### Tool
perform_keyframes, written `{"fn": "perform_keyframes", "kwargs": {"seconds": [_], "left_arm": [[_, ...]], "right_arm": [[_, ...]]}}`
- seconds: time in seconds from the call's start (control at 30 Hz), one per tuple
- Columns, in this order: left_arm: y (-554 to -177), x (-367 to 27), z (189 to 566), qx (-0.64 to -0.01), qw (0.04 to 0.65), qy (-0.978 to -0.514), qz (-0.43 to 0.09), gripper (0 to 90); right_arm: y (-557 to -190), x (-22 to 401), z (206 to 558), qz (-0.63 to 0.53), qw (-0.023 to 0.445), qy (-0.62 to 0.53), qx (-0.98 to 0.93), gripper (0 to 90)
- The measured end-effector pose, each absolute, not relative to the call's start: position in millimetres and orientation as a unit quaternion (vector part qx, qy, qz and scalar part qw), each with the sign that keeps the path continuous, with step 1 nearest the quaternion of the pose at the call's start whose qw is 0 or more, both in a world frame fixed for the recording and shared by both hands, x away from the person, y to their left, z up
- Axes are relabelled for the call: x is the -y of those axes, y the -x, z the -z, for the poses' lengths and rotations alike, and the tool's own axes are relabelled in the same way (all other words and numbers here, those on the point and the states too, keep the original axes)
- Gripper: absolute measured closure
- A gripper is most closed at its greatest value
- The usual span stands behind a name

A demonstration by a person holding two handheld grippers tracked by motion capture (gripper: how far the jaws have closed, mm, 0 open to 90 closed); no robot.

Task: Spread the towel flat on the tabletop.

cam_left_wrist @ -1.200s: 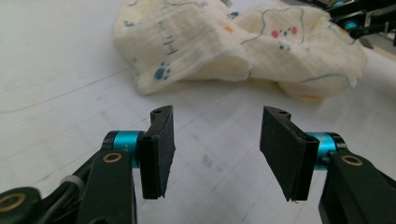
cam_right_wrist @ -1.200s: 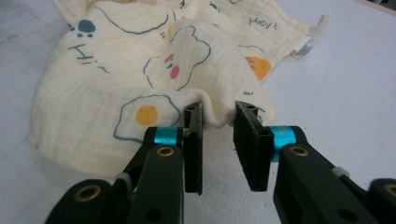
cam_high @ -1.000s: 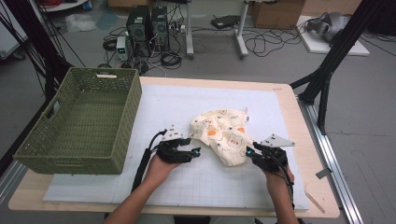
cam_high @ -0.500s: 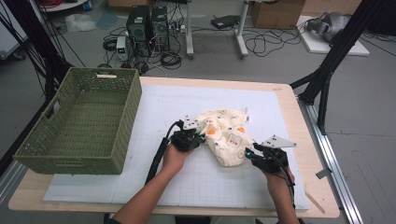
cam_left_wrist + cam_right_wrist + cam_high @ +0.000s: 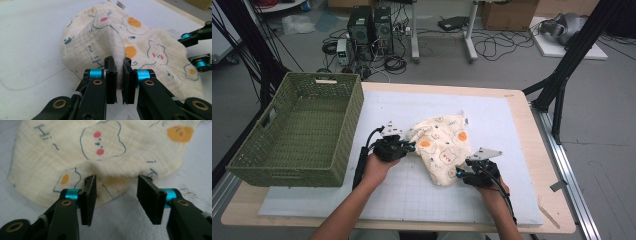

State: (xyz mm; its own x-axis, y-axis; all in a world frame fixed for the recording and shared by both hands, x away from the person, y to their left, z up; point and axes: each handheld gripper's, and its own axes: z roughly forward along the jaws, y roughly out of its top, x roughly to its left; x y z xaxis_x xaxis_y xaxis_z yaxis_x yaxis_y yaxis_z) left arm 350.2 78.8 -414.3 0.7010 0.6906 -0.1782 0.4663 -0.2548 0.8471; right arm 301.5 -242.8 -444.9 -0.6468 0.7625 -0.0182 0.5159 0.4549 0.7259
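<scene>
We found the printed cloth [image 5: 443,146] crumpled at the centre of the white mat [image 5: 492,115]. Our left gripper [image 5: 119,75], at the cloth's nine o'clock edge, had pinched a raised fold tightly. Our right gripper [image 5: 115,195], at its five o'clock edge, had just been opening, its jaws apart with cloth edge lying loose between them. A green basket [image 5: 297,130] stood at nine o'clock.

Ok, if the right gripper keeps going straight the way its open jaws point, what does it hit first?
Most likely the near edge of the cream printed muslin cloth: the right gripper has its jaws apart with a raised fold of that edge just ahead, on the white mat. Depth is hard to judge.
</scene>
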Motion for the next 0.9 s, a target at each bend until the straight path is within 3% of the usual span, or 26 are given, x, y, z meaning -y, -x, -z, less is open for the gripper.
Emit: {"fn": "perform_keyframes", "kwargs": {"seconds": [0.07, 0.1, 0.13, 0.4, 0.43, 0.53, 0.63, 0.73, 0.83, 0.9], "left_arm": [[-348.9, -89.2, 414.1, -0.375, 0.489, -0.779, -0.114, 83.8], [-348.4, -94.0, 413.9, -0.381, 0.491, -0.775, -0.114, 83.7], [-348.1, -99.0, 413.6, -0.386, 0.491, -0.772, -0.115, 83.7], [-347.2, -117.3, 412.0, -0.402, 0.498, -0.759, -0.118, 83.2], [-347.1, -117.2, 412.1, -0.401, 0.498, -0.76, -0.117, 83.2], [-346.7, -115.4, 413.1, -0.396, 0.494, -0.764, -0.119, 83.2], [-346.5, -114.4, 414.2, -0.396, 0.492, -0.766, -0.121, 83.2], [-346.0, -115.4, 415.0, -0.397, 0.492, -0.765, -0.121, 83.2], [-345.1, -117.1, 415.4, -0.397, 0.493, -0.765, -0.121, 83.1], [-344.9, -118.6, 415.7, -0.397, 0.494, -0.764, -0.121, 82.9]], "right_arm": [[-302.0, 241.9, 444.4, -0.357, 0.163, -0.377, -0.839, 65.8], [-301.5, 240.9, 444.3, -0.361, 0.153, -0.366, -0.844, 77.3], [-300.9, 239.8, 443.9, -0.361, 0.15, -0.362, -0.846, 81.2], [-299.8, 238.1, 442.0, -0.354, 0.156, -0.353, -0.852, 84.3], [-299.4, 238.7, 440.9, -0.355, 0.159, -0.355, -0.85, 82.9], [-299.6, 243.1, 434.9, -0.385, 0.18, -0.379, -0.822, 56.9], [-304.0, 240.6, 433.9, -0.414, 0.186, -0.402, -0.795, 38.8], [-308.3, 233.2, 439.8, -0.407, 0.169, -0.398, -0.804, 38.4], [-312.7, 219.5, 449.6, -0.375, 0.157, -0.375, -0.833, 46.9], [-313.1, 218.8, 449.4, -0.384, 0.153, -0.363, -0.835, 65.8]]}}
